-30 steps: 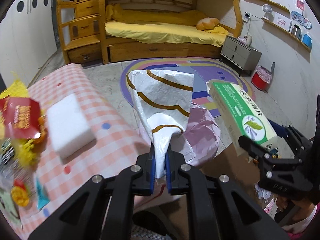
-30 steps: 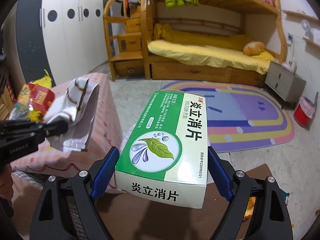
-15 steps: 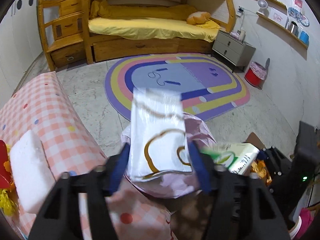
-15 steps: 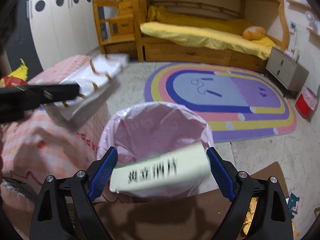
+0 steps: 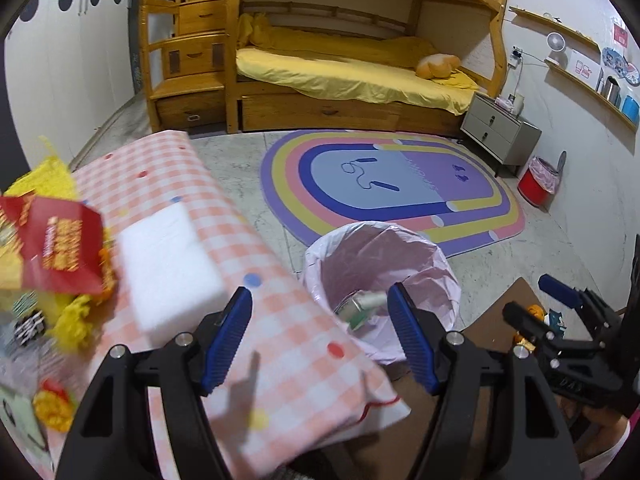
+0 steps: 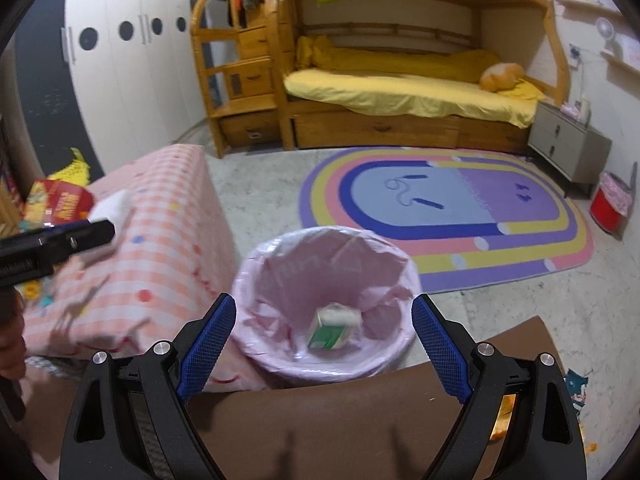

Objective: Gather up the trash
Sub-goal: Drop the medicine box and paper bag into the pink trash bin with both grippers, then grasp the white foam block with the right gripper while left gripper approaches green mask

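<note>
**Both tools empty; remaining trash lies left on the counter**

The red snack wrapper and white foam block lie on the checked counter, left of and ahead of the left tool, whose jaws are spread wide and hold nothing. The block's long axis runs away from the tool; the left hand is plainly nearer. Rightward, the pink-lined bin sits just beside the counter, a green box inside. The right tool hangs over it, wide open and empty.
</note>
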`<state>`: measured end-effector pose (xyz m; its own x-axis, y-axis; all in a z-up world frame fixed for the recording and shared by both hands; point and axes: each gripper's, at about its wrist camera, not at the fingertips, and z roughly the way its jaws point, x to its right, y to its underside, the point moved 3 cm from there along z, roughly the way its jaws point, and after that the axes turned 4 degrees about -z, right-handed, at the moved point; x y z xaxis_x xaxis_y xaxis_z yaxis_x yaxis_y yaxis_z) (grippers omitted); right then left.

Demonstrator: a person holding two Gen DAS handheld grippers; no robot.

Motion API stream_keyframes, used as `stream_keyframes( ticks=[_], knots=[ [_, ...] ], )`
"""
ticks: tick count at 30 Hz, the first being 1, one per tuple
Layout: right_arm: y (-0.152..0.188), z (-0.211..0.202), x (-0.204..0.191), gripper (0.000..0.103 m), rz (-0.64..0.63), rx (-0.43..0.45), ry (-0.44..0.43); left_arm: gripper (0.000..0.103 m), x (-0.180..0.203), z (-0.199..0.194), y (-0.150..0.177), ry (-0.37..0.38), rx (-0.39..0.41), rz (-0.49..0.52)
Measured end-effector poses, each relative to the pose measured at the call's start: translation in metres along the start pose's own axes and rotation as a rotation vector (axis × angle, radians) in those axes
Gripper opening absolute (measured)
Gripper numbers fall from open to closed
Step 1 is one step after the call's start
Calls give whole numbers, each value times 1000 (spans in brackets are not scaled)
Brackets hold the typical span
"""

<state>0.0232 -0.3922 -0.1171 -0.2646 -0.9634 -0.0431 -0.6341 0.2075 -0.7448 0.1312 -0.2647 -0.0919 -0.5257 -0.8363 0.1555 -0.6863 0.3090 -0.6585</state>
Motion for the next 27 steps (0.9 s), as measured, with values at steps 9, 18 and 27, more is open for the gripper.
stream_keyframes(
  ticks=[9, 18, 27],
  knots=[
    [-11, -15, -72, 83, -89, 17, -137, 70, -60, -53, 31, -118, 51, -81],
    [-25, 0, -163, 89, -260, 28, -212, 85, -136, -96, 57, -290, 92, -213],
    [-36, 42, -220, 91, -363, -2, -228, 95, -194, -119, 81, -444, 96, -305]
  ],
)
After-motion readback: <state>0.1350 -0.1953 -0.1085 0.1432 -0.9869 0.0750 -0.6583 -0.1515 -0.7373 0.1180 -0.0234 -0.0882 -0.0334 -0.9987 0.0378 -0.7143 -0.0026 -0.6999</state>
